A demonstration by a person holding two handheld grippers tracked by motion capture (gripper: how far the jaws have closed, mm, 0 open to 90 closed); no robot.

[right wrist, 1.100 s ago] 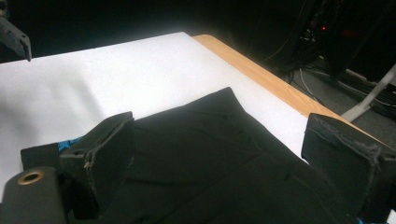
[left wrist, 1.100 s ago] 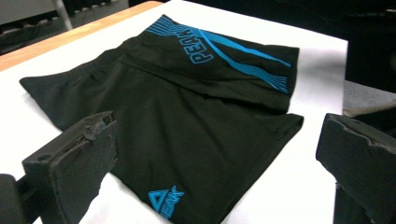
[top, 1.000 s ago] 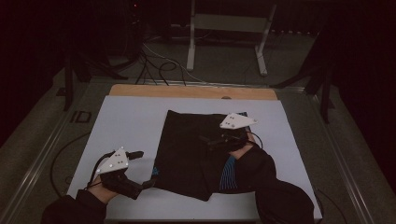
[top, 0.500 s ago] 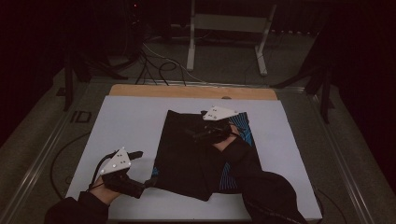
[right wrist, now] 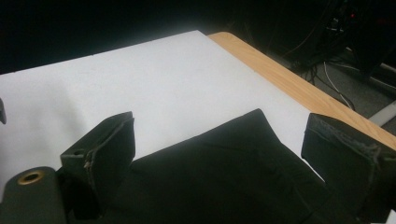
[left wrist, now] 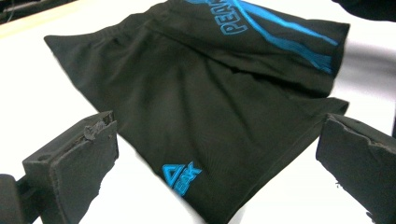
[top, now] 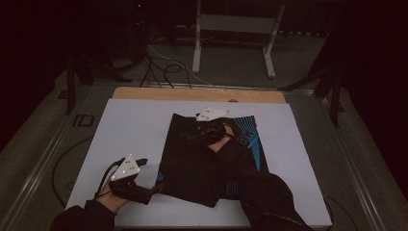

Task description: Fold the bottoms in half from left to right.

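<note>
High view, and the black shorts (top: 207,163) lie part-folded at the middle of the white table (top: 125,125). The risk, I'd say: the right gripper (top: 185,135), jaws wide apart over the far corner, could drag the fold loose (thin fabric). The left gripper (top: 156,185) sits just beside the near hem, jaws spread, holding nothing.

1. The left gripper (top: 144,163) is black, topped by a grey three-cornered plate with small dark dots.
2. The right gripper (top: 185,136) carries the same grey plate.
3. Each gripper's jaws are thick black blocks with rough, frayed edges.
4. Both sleeves (top: 269,197) are dark.
5. A brass-coloured ring sits on the right gripper's body.
</note>
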